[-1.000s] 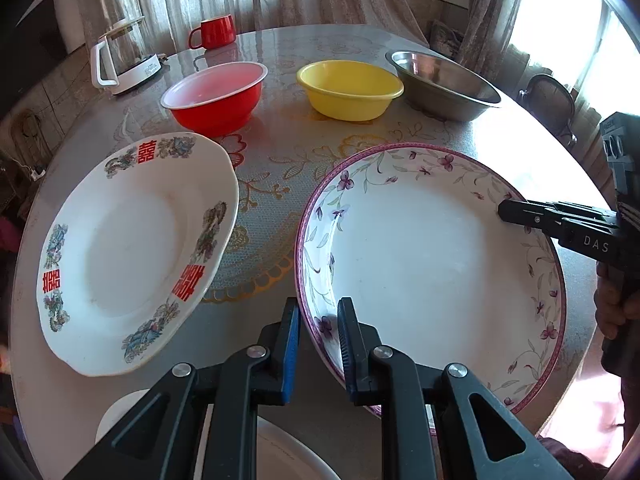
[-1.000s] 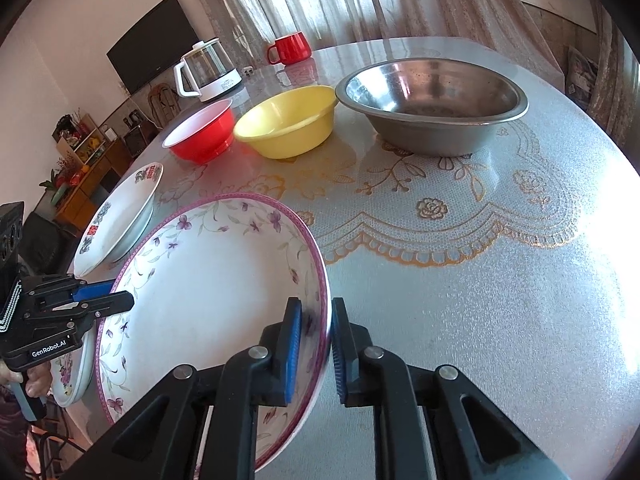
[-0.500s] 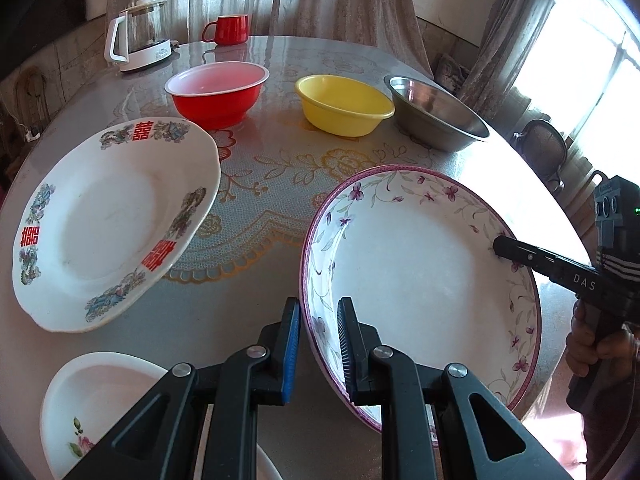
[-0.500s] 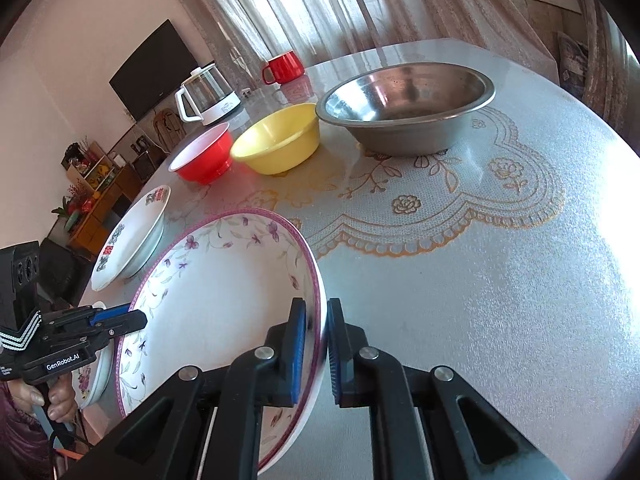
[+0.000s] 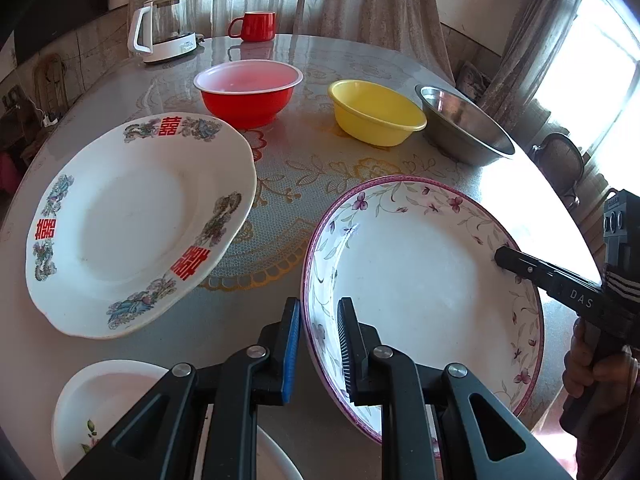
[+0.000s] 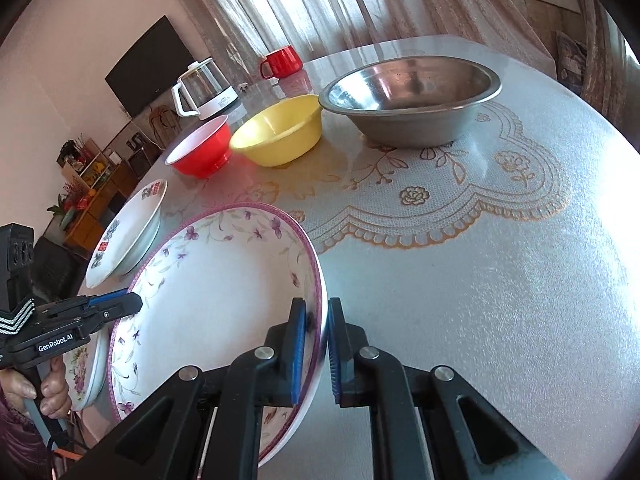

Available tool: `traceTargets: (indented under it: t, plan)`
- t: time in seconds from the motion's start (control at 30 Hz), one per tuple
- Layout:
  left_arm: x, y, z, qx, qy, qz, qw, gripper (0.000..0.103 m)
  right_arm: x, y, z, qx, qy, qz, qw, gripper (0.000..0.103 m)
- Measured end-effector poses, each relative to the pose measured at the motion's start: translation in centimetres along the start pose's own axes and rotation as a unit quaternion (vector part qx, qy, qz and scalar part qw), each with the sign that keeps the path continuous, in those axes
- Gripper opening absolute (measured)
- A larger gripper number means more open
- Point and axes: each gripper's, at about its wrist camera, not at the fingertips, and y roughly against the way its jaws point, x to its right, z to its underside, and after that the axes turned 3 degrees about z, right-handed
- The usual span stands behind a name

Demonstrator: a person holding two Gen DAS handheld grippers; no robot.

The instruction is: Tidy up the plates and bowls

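Note:
A large purple-rimmed floral plate [image 5: 420,280] [image 6: 208,300] is held tilted above the round table, gripped on two opposite edges. My left gripper [image 5: 318,340] is shut on its left rim. My right gripper [image 6: 316,344] is shut on its right rim. Each gripper shows in the other's view: the right gripper [image 5: 504,258], the left gripper [image 6: 134,300]. A white plate with red characters [image 5: 136,220] [image 6: 128,232] lies left of it. A small white floral plate [image 5: 120,404] [image 6: 86,372] lies nearest me, partly hidden.
At the back stand a red bowl [image 5: 248,92], a yellow bowl [image 5: 376,112] and a steel bowl [image 5: 460,128]. Behind them are a glass kettle [image 5: 164,28] and a red mug [image 5: 256,26]. The table [image 6: 500,280] has a lace-pattern cover.
Both grippers have lifted the floral plate and drawn it back toward me, tilting it. The small floral plate has come into view below the left gripper.

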Motion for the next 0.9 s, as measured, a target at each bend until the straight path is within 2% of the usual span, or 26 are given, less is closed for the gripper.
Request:
traceTargets:
  t: [0.1, 0.27, 0.33, 0.43, 0.5, 0.6, 0.67, 0.73, 0.9]
  plan:
    - [0.4, -0.1, 0.1, 0.001, -0.006, -0.013, 0.9999, 0.018, 0.1, -0.5, -0.5, 0.002, -0.014, 0.004, 1.000, 0.010]
    - [0.7, 0.0, 0.6, 0.005, -0.011, -0.016, 0.9998, 0.018, -0.3, -0.3, -0.6, -0.011, 0.009, 0.015, 1.000, 0.011]
    - [0.6, 0.1, 0.7, 0.005, -0.011, -0.014, 0.9998, 0.018, 0.0, -0.3, -0.6, -0.027, 0.013, -0.001, 1.000, 0.012]
    - [0.6, 0.0, 0.5, 0.000, -0.004, -0.013, 0.9999, 0.018, 0.7, -0.6, -0.6, -0.035, -0.020, -0.022, 0.999, 0.014]
    - [0.7, -0.1, 0.4, -0.001, -0.007, -0.018, 0.9998, 0.018, 0.1, -0.4, -0.4, -0.030, -0.014, -0.013, 0.999, 0.019]
    - [1.0, -0.2, 0.4, 0.000, -0.018, -0.025, 0.9995, 0.018, -0.4, 0.0, 0.0, -0.033, 0.000, -0.003, 0.999, 0.020]
    - [1.2, -0.3, 0.5, 0.001, -0.021, -0.029, 0.9993, 0.018, -0.2, 0.2, 0.2, -0.030, -0.006, -0.003, 1.000, 0.016]
    - [1.1, -0.4, 0.5, 0.000, -0.020, -0.030, 0.9993, 0.018, -0.3, 0.2, 0.4, -0.019, -0.012, 0.016, 1.000, 0.012]
    - [1.4, -0.8, 0.6, -0.002, -0.019, -0.044, 0.9988, 0.018, -1.0, -0.1, 0.2, 0.012, -0.020, 0.050, 0.998, 0.013]
